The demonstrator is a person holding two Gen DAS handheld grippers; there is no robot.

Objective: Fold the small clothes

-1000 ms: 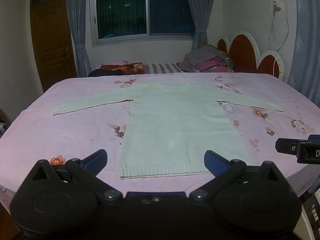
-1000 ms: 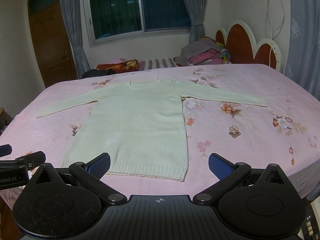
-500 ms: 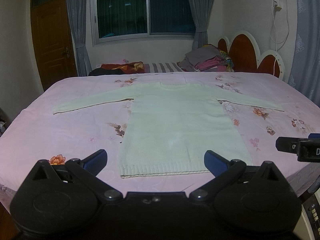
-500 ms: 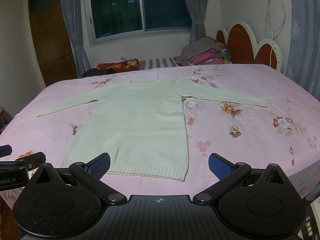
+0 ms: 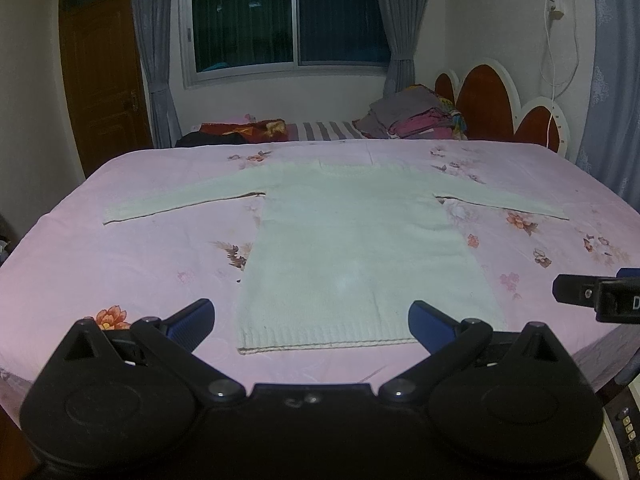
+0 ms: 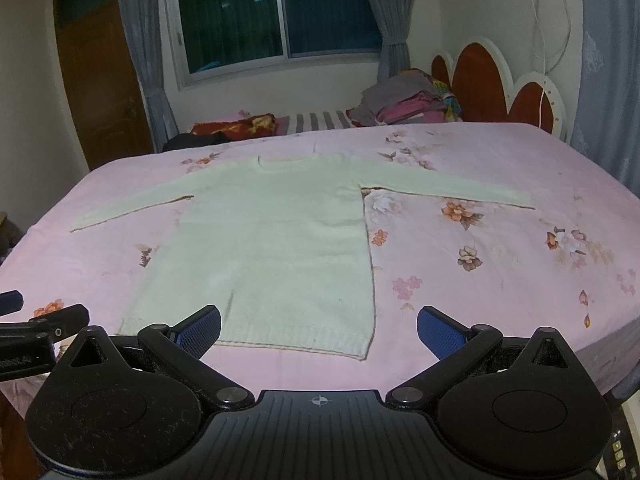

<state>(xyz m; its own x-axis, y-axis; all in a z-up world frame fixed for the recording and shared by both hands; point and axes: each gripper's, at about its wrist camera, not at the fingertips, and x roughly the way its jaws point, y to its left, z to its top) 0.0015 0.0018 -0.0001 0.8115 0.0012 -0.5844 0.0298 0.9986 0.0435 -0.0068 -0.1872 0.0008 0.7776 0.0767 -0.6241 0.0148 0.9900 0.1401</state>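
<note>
1. Pale sweater (image 5: 356,252) is lying flat on the pink floral bedspread (image 5: 140,264), sleeves stretched out, hem nearest the cameras.
2. Left gripper (image 5: 312,320) is hovering above the hem, jaws spread, holding nothing.
3. Right gripper (image 6: 319,330) is hovering near the hem's right corner, jaws spread, empty.
</note>
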